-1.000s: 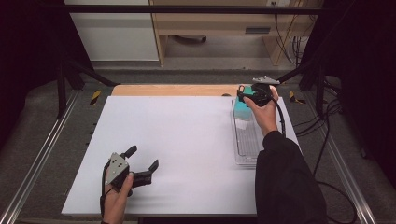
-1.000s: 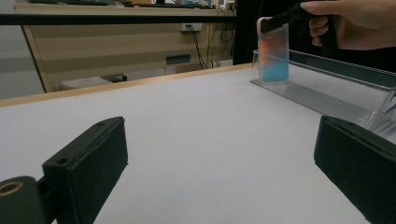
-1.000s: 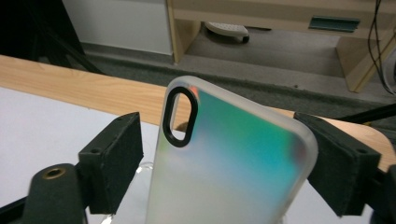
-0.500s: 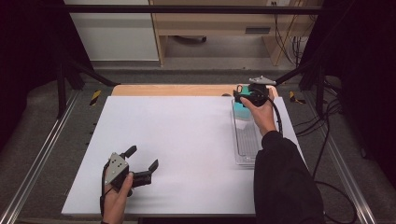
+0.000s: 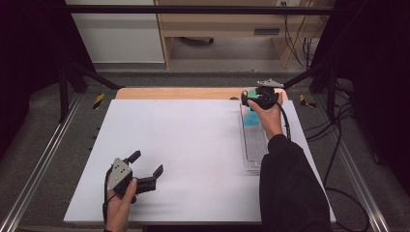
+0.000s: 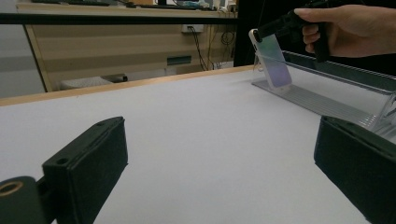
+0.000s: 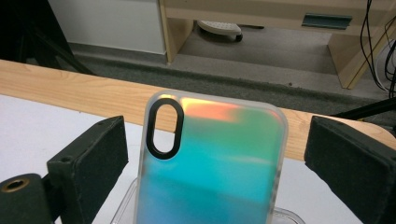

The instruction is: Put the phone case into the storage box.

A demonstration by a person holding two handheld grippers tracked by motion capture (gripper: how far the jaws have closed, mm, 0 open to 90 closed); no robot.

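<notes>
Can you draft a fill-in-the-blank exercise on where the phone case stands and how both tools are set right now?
1. The iridescent phone case stands in the clear ____ at the table's right side.
2. The right tool has its jaws ____ on either side of the case, with gaps showing.
3. The left tool rests on the ____ table.
4. The case's camera cutout is ____ in shape.

Missing words: rack; open; white; oval

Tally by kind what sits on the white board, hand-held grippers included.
Iridescent phone case: 1
Clear ribbed rack: 1
Hand-held grippers: 2, left, right
Total: 4
</notes>
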